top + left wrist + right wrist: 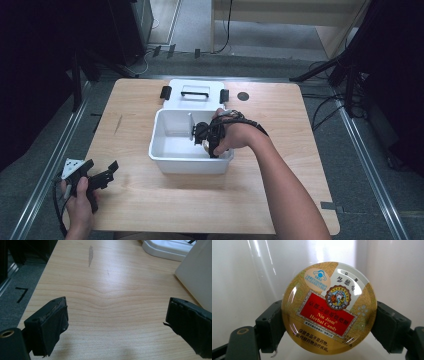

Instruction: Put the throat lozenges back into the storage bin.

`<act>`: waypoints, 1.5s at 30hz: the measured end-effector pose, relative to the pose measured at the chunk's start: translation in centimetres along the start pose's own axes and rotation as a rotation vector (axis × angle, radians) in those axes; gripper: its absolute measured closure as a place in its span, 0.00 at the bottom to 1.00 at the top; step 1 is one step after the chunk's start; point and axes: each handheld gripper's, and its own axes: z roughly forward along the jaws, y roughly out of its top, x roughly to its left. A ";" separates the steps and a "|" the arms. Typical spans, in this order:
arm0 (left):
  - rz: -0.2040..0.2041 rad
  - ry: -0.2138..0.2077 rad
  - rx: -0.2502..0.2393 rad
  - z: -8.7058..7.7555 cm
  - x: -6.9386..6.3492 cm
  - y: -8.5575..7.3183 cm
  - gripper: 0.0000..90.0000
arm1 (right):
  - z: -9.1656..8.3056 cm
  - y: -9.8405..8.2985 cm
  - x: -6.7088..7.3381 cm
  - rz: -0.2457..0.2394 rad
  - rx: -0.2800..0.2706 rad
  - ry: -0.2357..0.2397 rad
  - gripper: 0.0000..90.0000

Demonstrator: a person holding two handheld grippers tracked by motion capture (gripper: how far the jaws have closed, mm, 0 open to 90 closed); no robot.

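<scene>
The round candy tin (329,308) is gold with a leafy pattern, a red label panel lettered in gold, a white band and a pale peach patch bearing a blue emblem. The storage box (165,156) is white, its latches black; the table (280,125) is light woodgrain.

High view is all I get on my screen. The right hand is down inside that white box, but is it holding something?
Observer: Yes. The right gripper is shut on a round candy tin, gripped at its two sides.
Operator: Any writing on it?
Observer: The tin's gold lid has a red label reading Nin Jiom Herbal Candy.
Operator: And the left one, by the table's near corner?
Observer: The left gripper is open, jaws wide apart, with bare wood of the table between them.
Operator: Is it near the box?
Observer: A white wall of the box stands just beyond its right-hand jaw.
</scene>
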 end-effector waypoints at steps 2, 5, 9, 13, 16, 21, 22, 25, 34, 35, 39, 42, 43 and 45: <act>0.000 0.000 0.000 0.0 0.0 0.0 0.05 | 0.1 0.0 0.0 0.006 0.002 -0.001 0.23; 0.000 0.000 0.000 0.0 0.0 0.0 0.05 | 0.2 0.0 0.0 0.010 0.004 -0.009 0.22; 0.000 0.000 0.001 0.0 0.0 0.0 0.05 | 0.0 -0.1 0.1 0.019 -0.010 -0.018 0.20; 0.000 -0.002 0.000 0.0 0.0 0.0 0.05 | -0.3 -0.3 0.0 0.024 -0.024 -0.029 0.20; 0.000 -0.002 0.000 0.0 0.0 0.0 0.05 | -0.9 -0.6 -0.1 0.035 -0.054 -0.038 0.26; 0.001 -0.002 0.000 0.0 0.0 0.0 0.05 | -2.0 -0.9 -0.2 0.047 -0.110 -0.026 0.29; 0.000 -0.002 0.000 0.0 0.0 0.0 0.05 | -2.6 -1.1 -0.2 0.054 -0.131 -0.027 0.30; 0.000 -0.001 0.000 0.0 -0.1 0.0 0.05 | -3.2 -1.4 -0.2 0.065 -0.149 -0.030 0.30; 0.002 -0.001 -0.001 0.0 -0.1 0.0 0.05 | -6.0 -3.6 -1.0 0.176 -0.235 -0.045 0.29; 0.002 -0.001 -0.001 0.0 -0.1 0.0 0.05 | -6.2 -3.8 -1.0 0.186 -0.237 -0.044 0.29; 0.001 -0.001 -0.001 0.1 -0.1 0.0 0.05 | -6.9 -5.1 -1.4 0.222 -0.268 -0.047 0.29; 0.001 0.000 -0.002 0.1 -0.1 0.0 0.05 | -7.4 -6.1 -1.7 0.258 -0.272 -0.049 0.29; 0.001 0.000 -0.002 0.1 -0.1 0.0 0.05 | -7.5 -6.3 -1.7 0.259 -0.276 -0.052 0.29; -0.001 0.000 -0.002 0.1 -0.1 0.0 0.05 | -7.7 -6.6 -1.8 0.268 -0.283 -0.054 0.29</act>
